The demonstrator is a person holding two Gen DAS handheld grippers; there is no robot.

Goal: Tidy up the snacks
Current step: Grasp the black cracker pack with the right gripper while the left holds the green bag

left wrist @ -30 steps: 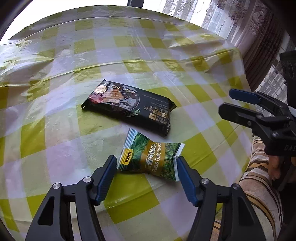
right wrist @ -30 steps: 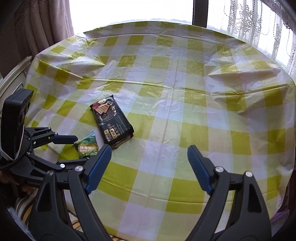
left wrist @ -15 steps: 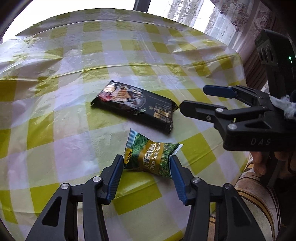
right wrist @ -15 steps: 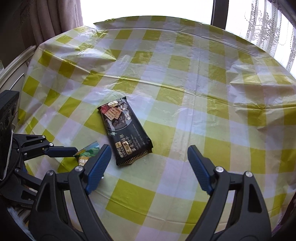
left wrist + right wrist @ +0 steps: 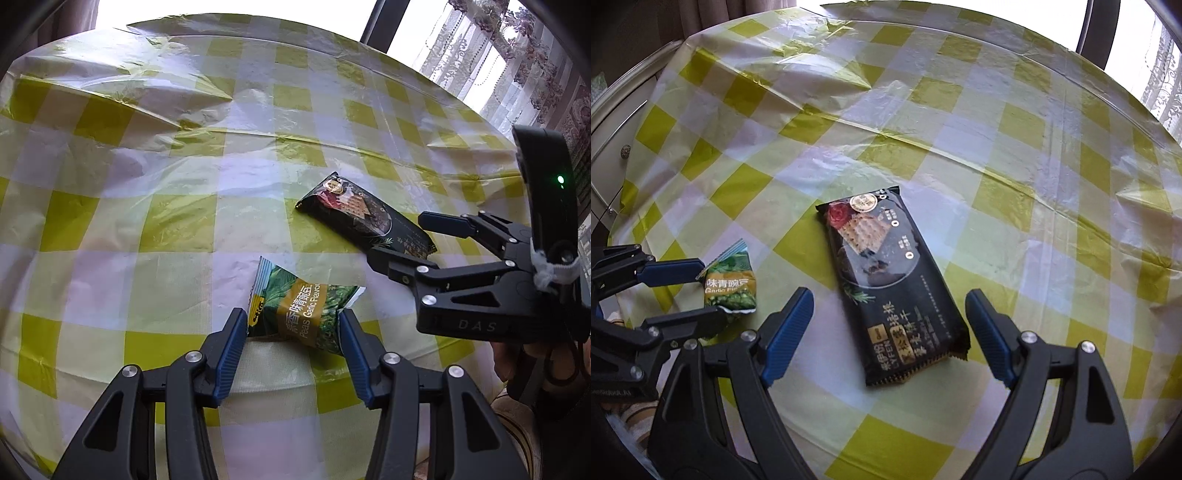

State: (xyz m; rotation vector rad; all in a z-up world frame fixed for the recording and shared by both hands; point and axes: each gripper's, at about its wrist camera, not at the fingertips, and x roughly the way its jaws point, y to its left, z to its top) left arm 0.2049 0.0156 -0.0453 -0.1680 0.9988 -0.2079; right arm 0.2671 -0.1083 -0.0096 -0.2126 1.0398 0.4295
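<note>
A: 2 snacks on the table. Green pea bag (image 5: 301, 312) nearest the left claw (image 5: 291, 332), black cracker pack (image 5: 890, 284) just past it, both flat on the checked cloth (image 5: 147, 184).

B: Progress?

A: Early, as I judge it. Nothing grouped or stacked, no box or tray in view. Both packs lie loose, near each other, not touching. All of the sorting is left.

B: Left claw state?

A: Narrowed around the pea bag. Blue pads sit at the bag's 2 side edges, look to be touching it. In the right view the bag (image 5: 729, 290) sits between those pads too. Closed on it, I'd say, but the bag rests on the cloth, not lifted.

B: Right claw?

A: Right claw (image 5: 890, 325) wide open, holds nothing. Cracker pack's near end lies between its fingers, clear gaps both sides. Pack runs lengthwise away from the claw, slightly angled. From the left view the same claw (image 5: 402, 240) hovers over that pack's near end.

B: Next?

A: Likely lift the peas, then close on the crackers. Crinkly film could slip.
</note>
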